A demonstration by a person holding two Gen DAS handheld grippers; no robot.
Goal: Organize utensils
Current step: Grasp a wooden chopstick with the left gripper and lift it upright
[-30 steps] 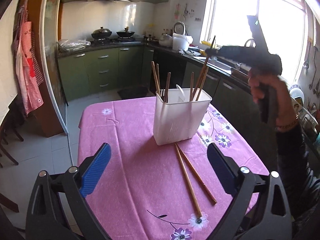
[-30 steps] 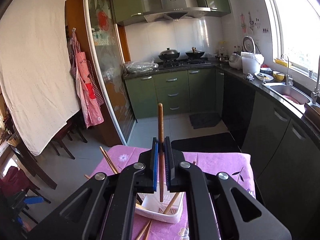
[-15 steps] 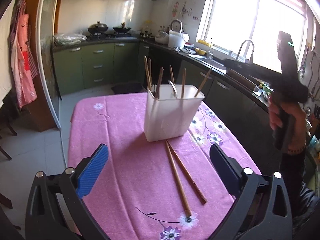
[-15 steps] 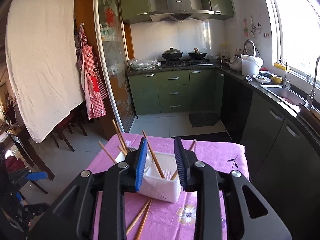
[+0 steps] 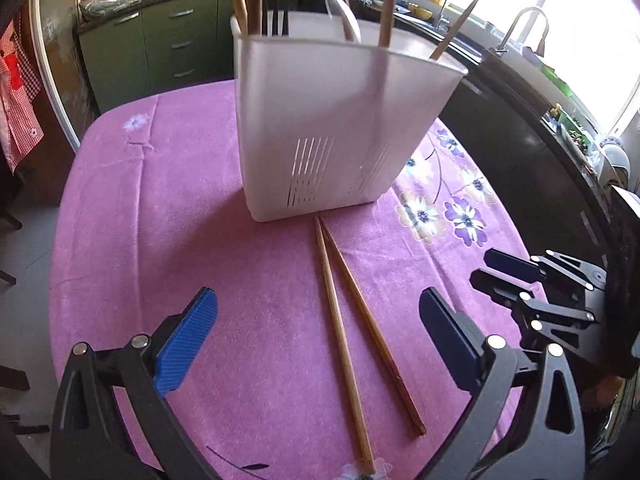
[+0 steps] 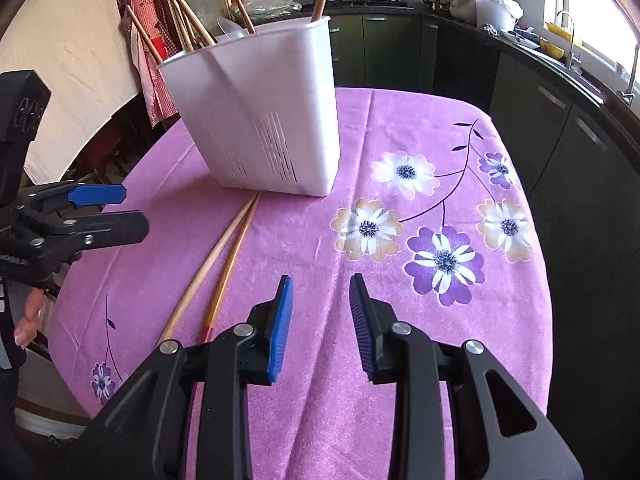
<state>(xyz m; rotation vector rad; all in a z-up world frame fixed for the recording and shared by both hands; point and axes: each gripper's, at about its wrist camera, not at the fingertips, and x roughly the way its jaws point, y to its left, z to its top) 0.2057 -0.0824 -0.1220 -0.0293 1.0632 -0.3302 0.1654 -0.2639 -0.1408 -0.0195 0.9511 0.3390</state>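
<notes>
A white plastic utensil holder (image 5: 332,128) stands on the pink flowered tablecloth (image 5: 160,240) with several wooden chopsticks and a white spoon upright in it; it also shows in the right wrist view (image 6: 260,112). Two wooden chopsticks (image 5: 352,332) lie side by side on the cloth in front of it, also seen in the right wrist view (image 6: 216,272). My left gripper (image 5: 320,344) is open and empty, low over the cloth, with the two chopsticks between its fingers. My right gripper (image 6: 320,320) is open and empty, just right of the chopsticks' near ends.
The table's edges drop off to the left and right. Dark green kitchen cabinets (image 6: 560,120) and a counter with a sink run along the right. A checked apron (image 6: 148,40) hangs at the back left.
My right gripper released a chopstick into the holder, opened, and came down from above the holder to the cloth. My left gripper moved lower and closer to the holder and the lying chopsticks.
</notes>
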